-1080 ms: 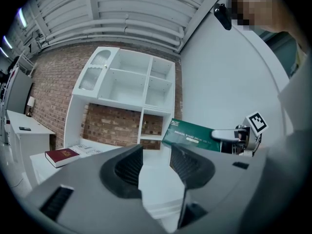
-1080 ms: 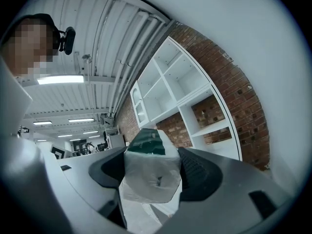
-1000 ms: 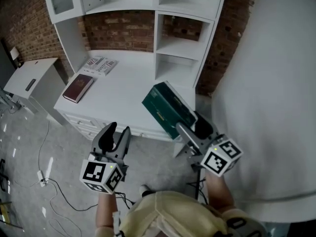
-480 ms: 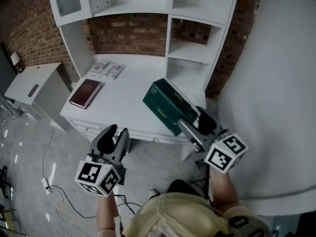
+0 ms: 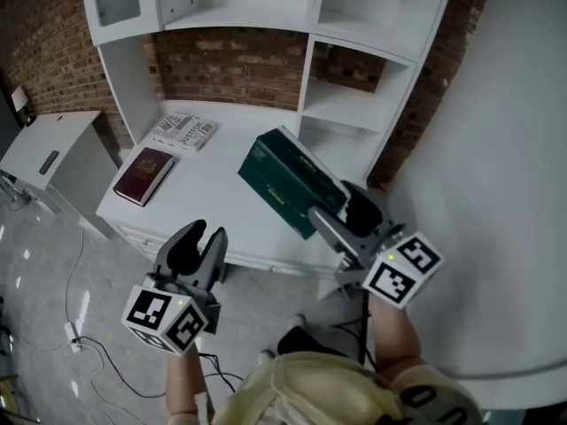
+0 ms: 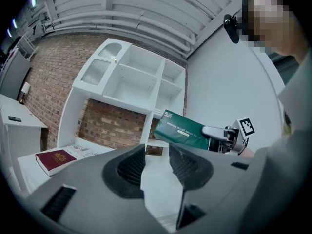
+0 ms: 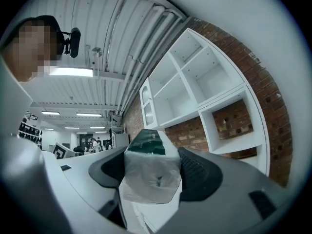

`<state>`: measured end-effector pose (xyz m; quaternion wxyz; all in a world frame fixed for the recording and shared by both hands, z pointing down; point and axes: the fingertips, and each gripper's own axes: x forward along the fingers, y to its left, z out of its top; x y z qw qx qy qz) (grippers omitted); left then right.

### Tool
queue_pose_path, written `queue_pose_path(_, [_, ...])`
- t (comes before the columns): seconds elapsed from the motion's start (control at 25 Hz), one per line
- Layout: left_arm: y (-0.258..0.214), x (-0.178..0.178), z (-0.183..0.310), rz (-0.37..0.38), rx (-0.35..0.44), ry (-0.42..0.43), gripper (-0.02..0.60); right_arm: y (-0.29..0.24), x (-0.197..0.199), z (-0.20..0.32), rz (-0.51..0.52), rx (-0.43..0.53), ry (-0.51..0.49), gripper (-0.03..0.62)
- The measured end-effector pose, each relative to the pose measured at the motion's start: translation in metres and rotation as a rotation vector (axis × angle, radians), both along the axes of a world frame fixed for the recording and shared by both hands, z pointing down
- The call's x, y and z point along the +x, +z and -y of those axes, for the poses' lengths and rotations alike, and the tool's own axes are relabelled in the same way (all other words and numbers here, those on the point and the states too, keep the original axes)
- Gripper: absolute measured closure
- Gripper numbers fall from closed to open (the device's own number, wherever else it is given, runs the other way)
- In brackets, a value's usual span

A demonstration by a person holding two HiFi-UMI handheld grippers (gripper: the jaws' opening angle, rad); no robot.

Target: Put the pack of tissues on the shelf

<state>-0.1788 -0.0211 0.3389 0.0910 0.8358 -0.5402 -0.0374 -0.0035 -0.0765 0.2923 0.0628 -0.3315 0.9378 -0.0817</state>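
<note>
Your right gripper (image 5: 341,212) pinches one end of the dark green rectangular pack of tissues (image 5: 282,177), held in the air over the white desk top (image 5: 221,193).

In the right gripper view both ribbed pads press on the pack's clear-wrapped end. The pack juts away from you, tilted, its far end aimed at the white shelf unit (image 5: 354,104); it touches neither the desk nor any shelf. Your left gripper (image 5: 204,242) hovers near the desk's front edge, well apart from the pack. Its jaws have just narrowed partway and stand spread with nothing between them. On the left of the desk a maroon hardback book (image 5: 143,173) lies flat, and a printed booklet (image 5: 184,131) lies just behind it. Red brick wall (image 5: 230,65) shows through the unit's open back.
</note>
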Motion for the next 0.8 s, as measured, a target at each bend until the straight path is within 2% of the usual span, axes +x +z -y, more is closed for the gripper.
queue_pose_path(0.2, [0.003,0.006,0.015,0.024,0.049,0.004,0.428,0.002,0.004,0.013,0.013,0.067,0.002,0.283])
queue_pose_path(0.32, [-0.019,0.020,0.054,0.014,0.055,0.022,0.428,-0.017,0.013,0.048,0.007,0.078,-0.005,0.283])
queue_pose_path(0.48, [-0.053,0.056,0.106,0.034,0.069,0.046,0.428,-0.049,0.040,0.093,-0.006,0.102,-0.012,0.283])
queue_pose_path(0.68, [-0.055,0.067,0.120,0.038,0.158,0.105,0.428,-0.055,0.045,0.096,-0.022,0.208,0.017,0.283])
queue_pose_path(0.8, [-0.074,0.089,0.141,0.039,0.180,0.124,0.428,-0.077,0.066,0.112,-0.029,0.247,0.030,0.283])
